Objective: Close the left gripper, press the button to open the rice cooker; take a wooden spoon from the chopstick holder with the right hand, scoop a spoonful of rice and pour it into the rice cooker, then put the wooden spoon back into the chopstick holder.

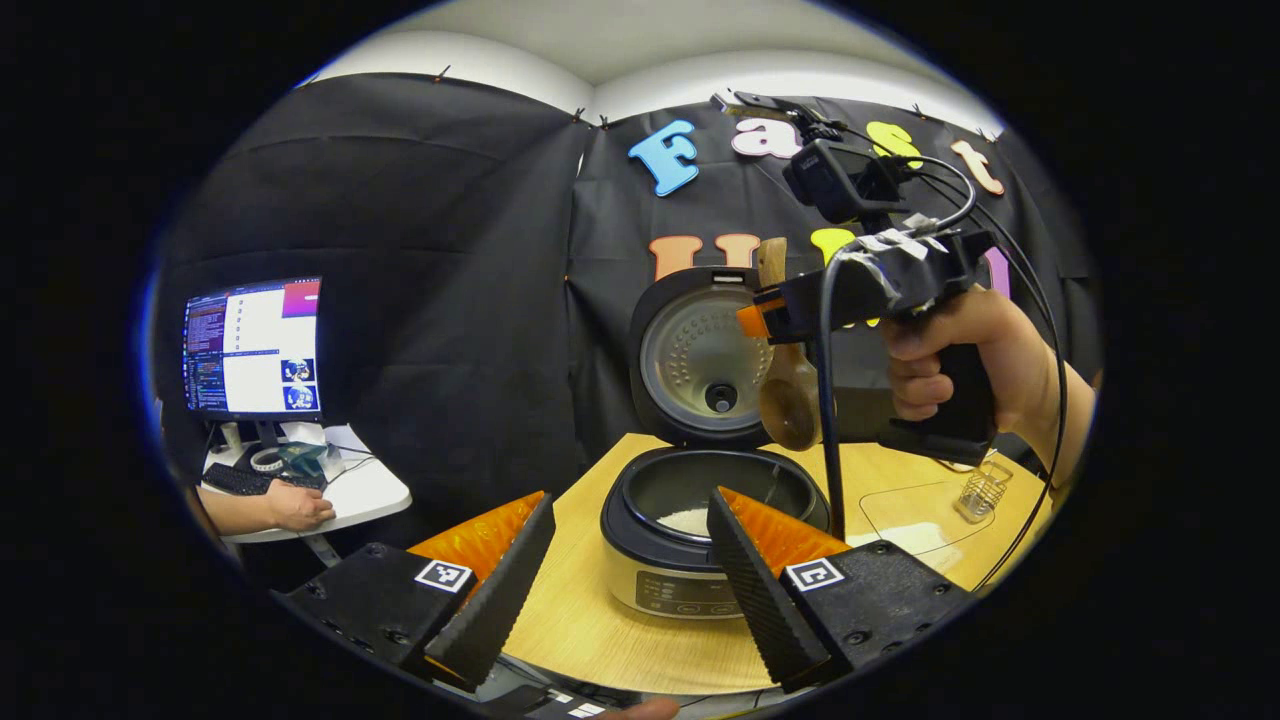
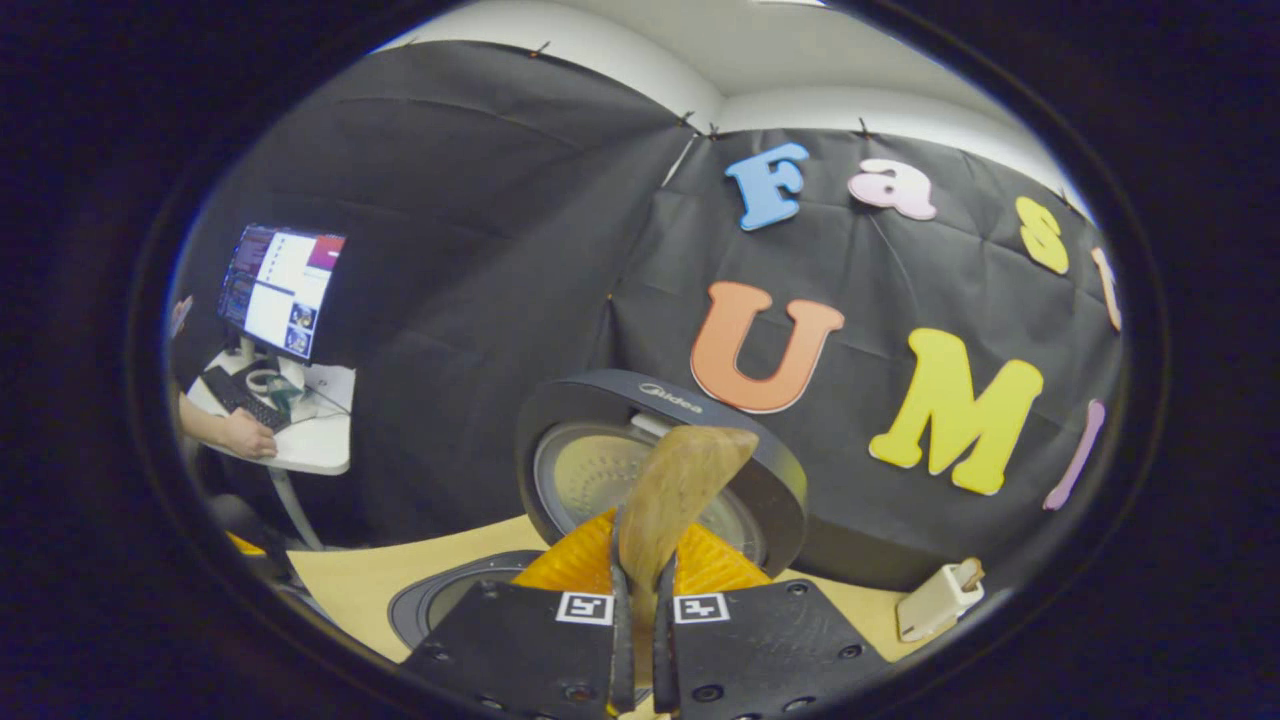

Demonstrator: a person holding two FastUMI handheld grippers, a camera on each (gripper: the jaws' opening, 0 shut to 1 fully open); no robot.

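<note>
The rice cooker (image 1: pixel 680 580) stands on the wooden table with its lid (image 1: pixel 700 360) raised, and white rice (image 1: pixel 688 520) lies in the pot. My left gripper (image 1: pixel 630 495) is open just in front of the cooker, holding nothing. Above the pot's right rim, a hand holds my right gripper (image 1: pixel 762 312), shut on the wooden spoon (image 1: pixel 790 400), whose bowl hangs downward. In the right gripper view, my right gripper (image 2: pixel 640 570) pinches the spoon handle (image 2: pixel 685 480), which sticks up before the lid (image 2: pixel 590 465). The wire chopstick holder (image 1: pixel 985 490) stands at the table's right.
A clear tray with rice (image 1: pixel 915 525) lies right of the cooker. A small white object (image 2: pixel 940 598) sits on the table by the back wall. At far left, a desk (image 1: pixel 360 490) carries a monitor (image 1: pixel 255 345) and keyboard, with a person's hand resting there.
</note>
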